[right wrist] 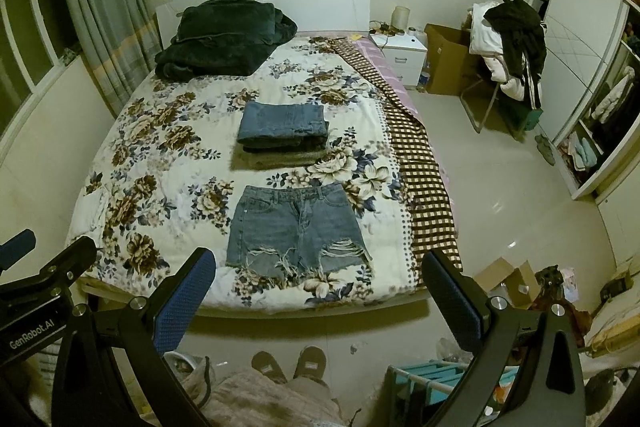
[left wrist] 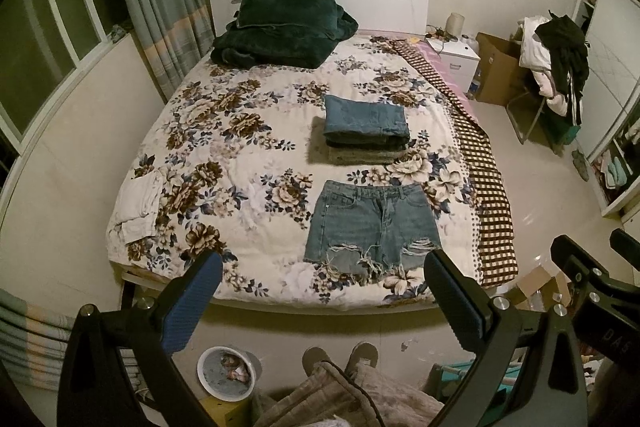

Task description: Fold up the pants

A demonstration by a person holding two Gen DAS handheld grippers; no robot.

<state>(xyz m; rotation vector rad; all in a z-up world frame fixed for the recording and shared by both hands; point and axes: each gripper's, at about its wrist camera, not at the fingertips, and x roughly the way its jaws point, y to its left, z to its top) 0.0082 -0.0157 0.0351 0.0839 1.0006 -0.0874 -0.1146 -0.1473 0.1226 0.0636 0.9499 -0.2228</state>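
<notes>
While a stack of folded jeans sits mid-bed, the denim shorts lie flat and unfolded toward the foot of the floral bed, at twelve o'clock from both claws. I'd judge that fold hasn't begun. The left claw and right claw both hang spread wide, empty, short of the mattress. Only the left view shows the white garment clearly at nine o'clock; the right shows more wardrobe.

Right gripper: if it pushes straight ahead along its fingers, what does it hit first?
Probably the denim shorts lying flat near the bed's foot; the right gripper is open and aims at them. Depth is uncertain.
</notes>
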